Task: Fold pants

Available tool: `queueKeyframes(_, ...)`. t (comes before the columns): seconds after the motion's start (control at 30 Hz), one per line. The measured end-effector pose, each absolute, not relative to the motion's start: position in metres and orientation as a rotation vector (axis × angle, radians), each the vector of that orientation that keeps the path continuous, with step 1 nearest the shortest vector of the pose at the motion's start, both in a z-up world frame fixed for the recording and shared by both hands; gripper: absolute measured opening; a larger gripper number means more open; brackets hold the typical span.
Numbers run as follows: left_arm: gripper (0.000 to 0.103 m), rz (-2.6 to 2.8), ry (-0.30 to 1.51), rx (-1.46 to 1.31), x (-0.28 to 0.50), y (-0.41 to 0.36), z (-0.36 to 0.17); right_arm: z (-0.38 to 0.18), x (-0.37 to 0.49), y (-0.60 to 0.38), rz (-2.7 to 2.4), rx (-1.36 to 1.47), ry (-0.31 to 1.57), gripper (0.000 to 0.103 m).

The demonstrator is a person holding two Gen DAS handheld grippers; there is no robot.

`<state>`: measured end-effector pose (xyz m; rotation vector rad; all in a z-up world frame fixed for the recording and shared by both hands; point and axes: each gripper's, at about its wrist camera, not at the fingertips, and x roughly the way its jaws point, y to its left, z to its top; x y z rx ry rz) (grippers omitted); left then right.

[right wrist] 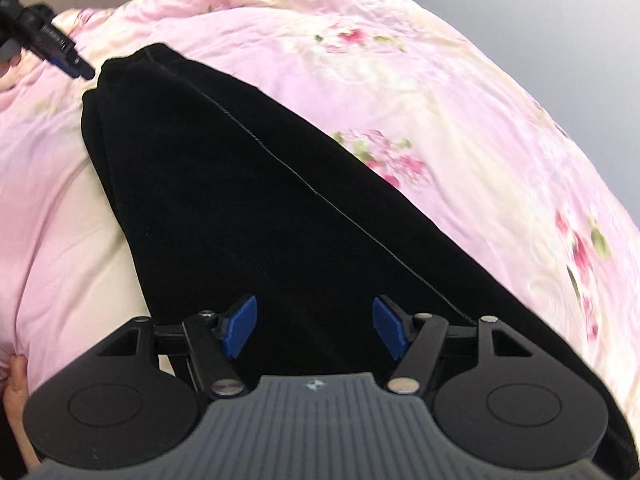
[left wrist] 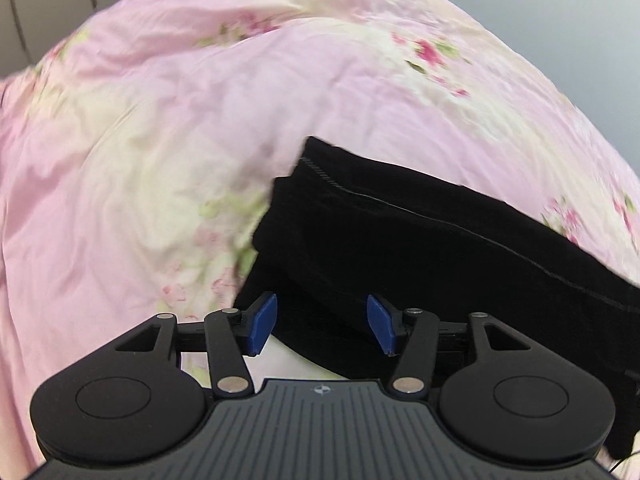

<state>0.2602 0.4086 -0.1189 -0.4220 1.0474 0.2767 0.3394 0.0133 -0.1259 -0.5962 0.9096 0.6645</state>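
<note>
**Black pants lie folded on the flowered bed, both claws apart above them**

The black pants lie on a bed under a pink floral bedspread. From the right wrist view they stretch as a long dark wedge from the near edge at 6 o'clock up to a narrow end near 11 o'clock, with a pale line of stitching running along the upper side. The layers sit one on another at that narrow end.

The right claw hangs over the wide end of the pants, its blue pads standing well apart with only dark cloth seen beyond the gap; nothing is pinched between them. At 10 o'clock in that view the other tool shows as a dark tip just beside the narrow end.

From the left wrist view the pants fill the 3 to 5 o'clock area, a stitched hem corner pointing toward 12 o'clock. The left claw is also spread wide and grips nothing, with the cloth's edge lying beyond it. The bedspread is blurred in this view.

A bit of a hand shows at 8 o'clock in the right wrist view.
</note>
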Motion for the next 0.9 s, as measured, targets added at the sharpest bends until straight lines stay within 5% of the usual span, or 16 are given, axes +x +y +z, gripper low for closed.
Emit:
queueKeyframes(0.3, 0.059, 0.202, 0.933, -0.737, 0.257, 0.459, -0.146, -0.143, 0.353, 0.080, 0.682, -0.744, 0.870, 0.066)
queueKeyframes(0.37, 0.040, 0.224, 0.942, -0.746, 0.263, 0.459, -0.152, -0.148, 0.359, 0.089, 0.677, -0.762, 0.881, 0.066)
queueKeyframes(0.4, 0.023, 0.242, 0.955, -0.733, 0.265, 0.458, -0.154, -0.152, 0.363, 0.094, 0.672, -0.777, 0.884, 0.066)
queueKeyframes(0.5, 0.013, 0.241, 0.984, -0.690, 0.266, 0.455, -0.154, -0.162, 0.368, 0.101, 0.639, -0.823, 0.883, 0.066)
queueKeyframes(0.7, 0.010, 0.225, 1.028, -0.615, 0.254, 0.450, -0.123, -0.170, 0.367, 0.099, 0.637, -0.872, 0.878, 0.067)
queueKeyframes(0.9, 0.017, 0.304, 1.140, -0.606, 0.268, 0.447, -0.177, -0.176, 0.368, 0.100, 0.624, -0.854, 0.900, 0.068)
